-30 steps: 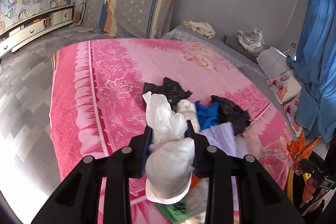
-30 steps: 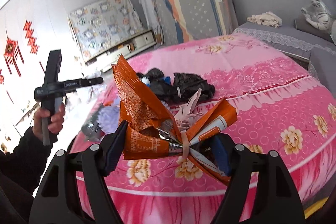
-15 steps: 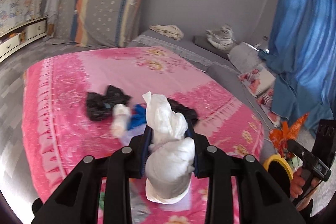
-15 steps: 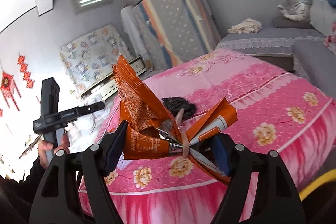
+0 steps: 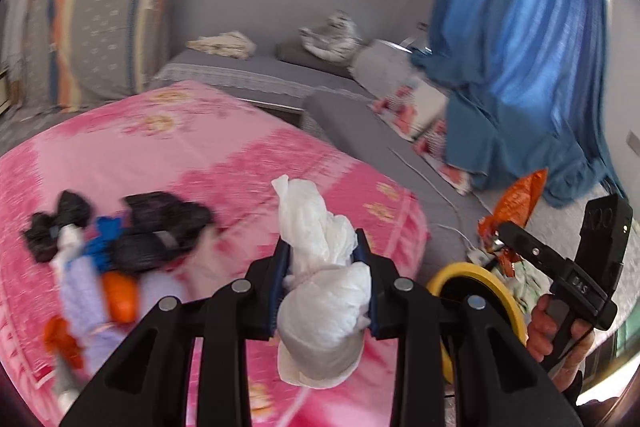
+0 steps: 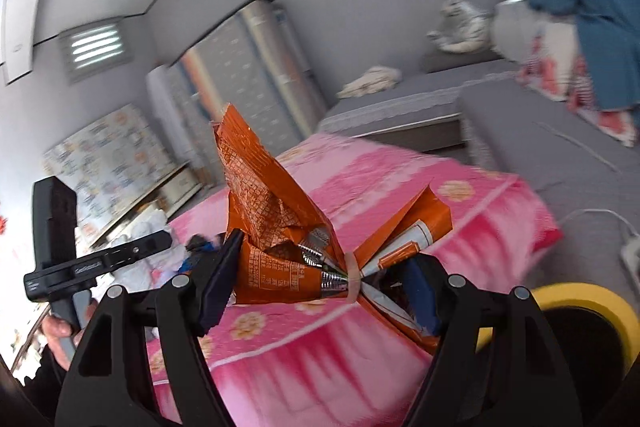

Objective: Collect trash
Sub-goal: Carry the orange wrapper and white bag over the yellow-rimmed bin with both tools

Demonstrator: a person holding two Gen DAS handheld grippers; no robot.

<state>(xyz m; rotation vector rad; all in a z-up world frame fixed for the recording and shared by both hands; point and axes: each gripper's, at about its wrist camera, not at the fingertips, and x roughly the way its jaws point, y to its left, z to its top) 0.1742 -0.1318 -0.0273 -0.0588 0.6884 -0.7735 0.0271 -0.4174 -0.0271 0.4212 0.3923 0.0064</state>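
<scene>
My left gripper [image 5: 322, 255] is shut on a crumpled white tissue wad [image 5: 320, 291] held above the pink bed [image 5: 208, 163]. My right gripper [image 6: 320, 267] is shut on a knotted orange snack wrapper [image 6: 272, 211]; the same wrapper [image 5: 516, 199] and that gripper show at the right of the left wrist view, over a yellow-rimmed bin [image 5: 476, 279]. The yellow-rimmed bin [image 6: 588, 303] sits low at the right in the right wrist view. More trash lies on the bed: black bags [image 5: 160, 227], a blue scrap [image 5: 102, 235], orange pieces [image 5: 120, 297].
A grey sofa bed [image 5: 340, 123] runs beside the pink bed, with a blue curtain [image 5: 520, 47] behind it. A striped mattress [image 5: 104, 7] leans on the wall. A white cable and power strip [image 6: 630, 251] lie on the floor near the bin.
Both views have swung right, away from the trash pile toward the bed's corner. The yellow bin has come into view beside both grippers. Both grips are unchanged.
</scene>
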